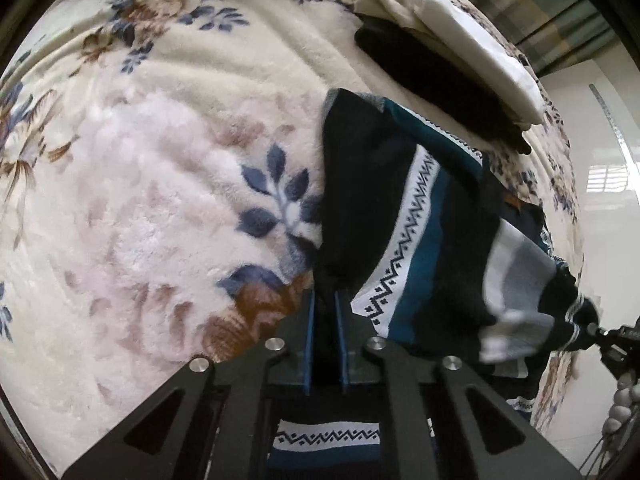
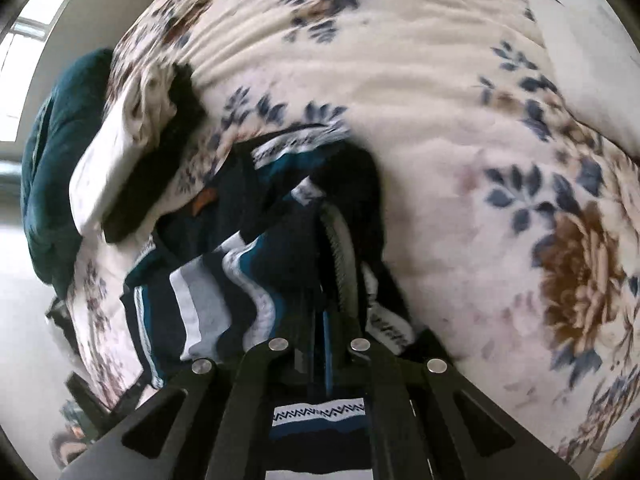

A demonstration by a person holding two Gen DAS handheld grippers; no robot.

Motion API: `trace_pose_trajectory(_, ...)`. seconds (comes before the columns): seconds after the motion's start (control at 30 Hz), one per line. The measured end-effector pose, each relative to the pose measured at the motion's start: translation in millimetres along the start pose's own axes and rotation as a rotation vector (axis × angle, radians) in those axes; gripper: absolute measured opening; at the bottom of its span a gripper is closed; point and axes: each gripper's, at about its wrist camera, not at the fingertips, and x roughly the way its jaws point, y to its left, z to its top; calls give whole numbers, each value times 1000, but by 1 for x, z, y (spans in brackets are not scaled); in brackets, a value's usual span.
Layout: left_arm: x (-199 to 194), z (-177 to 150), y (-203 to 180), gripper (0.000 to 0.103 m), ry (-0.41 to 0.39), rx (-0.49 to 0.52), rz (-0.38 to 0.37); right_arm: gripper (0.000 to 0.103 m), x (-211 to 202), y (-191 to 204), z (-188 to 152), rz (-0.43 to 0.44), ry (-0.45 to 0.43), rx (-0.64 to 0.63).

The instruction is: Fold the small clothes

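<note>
A small knitted garment in navy, teal and white, with a zigzag band, hangs stretched above the floral blanket. My left gripper is shut on its dark left edge, and the cloth is pinched between the blue pads. The right gripper shows at the far right edge of the left wrist view, holding the other end. In the right wrist view the garment drapes in folds to the left, and my right gripper is shut on a bunched edge of it.
A stack of folded clothes, white over black, lies on the blanket beyond the garment, and shows again as the stack. A dark teal bundle lies past the bed edge. Open blanket spreads to the right.
</note>
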Motion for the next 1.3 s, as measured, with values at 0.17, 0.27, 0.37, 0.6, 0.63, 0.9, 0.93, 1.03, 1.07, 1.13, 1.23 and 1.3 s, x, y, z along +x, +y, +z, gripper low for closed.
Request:
trace_pose_trajectory(0.17,-3,4,3,42,50,-6,54,22,26,-20,11,-196,130,-37)
trace_pose_trajectory(0.27,-19,3,-3,53,0,22,90,43,15,-8,8,-301,45,-100)
trace_pose_trajectory(0.37,-36,3,-15,53,-84,62,129,49,2,26,-5,-209,-35,-194)
trace_pose_trajectory(0.6,5,26,-41,53,-33,163,125,53,78,71,-9,37,133,-227)
trace_pose_trajectory(0.63,12,28,-42,53,-27,175,127,53,87,71,-3,-31,112,-231)
trace_pose_trajectory(0.9,-2,36,-56,96,-84,225,187,96,57,94,-1,-290,-10,-322)
trace_pose_trajectory(0.93,-9,35,-57,98,-94,219,188,103,52,97,-7,-309,-12,-349)
trace_pose_trajectory(1.03,-30,28,-68,98,-112,209,186,103,34,94,-22,-339,12,-385)
trace_pose_trajectory(1.07,-38,25,-73,98,-116,208,188,103,28,93,-27,-334,14,-389)
trace_pose_trajectory(1.13,-56,12,-86,98,-131,219,189,103,10,84,-37,-300,18,-383)
trace_pose_trajectory(1.23,-83,-18,-116,98,-181,247,209,103,-22,57,-47,-219,18,-343)
trace_pose_trajectory(1.3,-99,-52,-136,98,-190,264,220,103,-41,31,-53,-175,32,-327)
